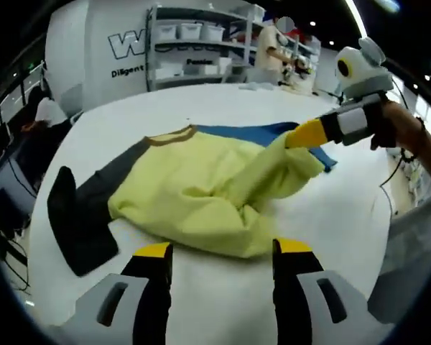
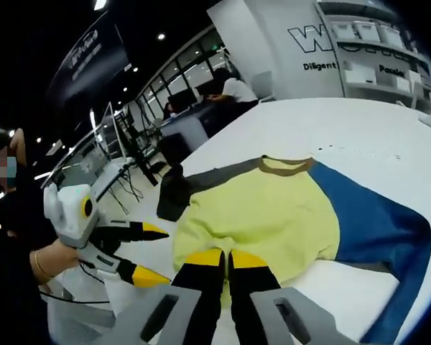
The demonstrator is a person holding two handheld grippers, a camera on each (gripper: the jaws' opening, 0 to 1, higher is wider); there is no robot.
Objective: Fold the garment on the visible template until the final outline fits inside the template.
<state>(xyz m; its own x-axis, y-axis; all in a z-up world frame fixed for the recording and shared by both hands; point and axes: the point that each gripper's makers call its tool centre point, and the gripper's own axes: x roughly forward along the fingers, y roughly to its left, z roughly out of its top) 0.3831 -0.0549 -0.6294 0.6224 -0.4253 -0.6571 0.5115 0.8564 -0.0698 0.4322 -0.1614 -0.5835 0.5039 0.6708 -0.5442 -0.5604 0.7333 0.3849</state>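
Observation:
A sweatshirt lies on the white table [image 1: 345,215]. It has a yellow body [image 1: 194,190], a brown collar [image 1: 169,136], a dark grey sleeve [image 1: 75,215] and a blue sleeve [image 2: 377,230]. In the left gripper view the right gripper [image 1: 305,134] comes in from the right, shut on a bunched fold of the yellow hem and holding it above the blue part. The same grip shows low in the right gripper view, where the jaws of the right gripper [image 2: 226,259] close on yellow cloth. My left gripper [image 1: 223,251] stands open just short of the near yellow edge, and the left gripper [image 2: 152,253] holds nothing.
Shelves with white bins [image 1: 194,43] and a standing person [image 1: 273,47] are behind the table. Someone sits at the left [image 1: 47,111]. Desks and cables [image 2: 108,172] lie beyond the table's rounded edge. A hand [image 1: 406,133] grips the right tool.

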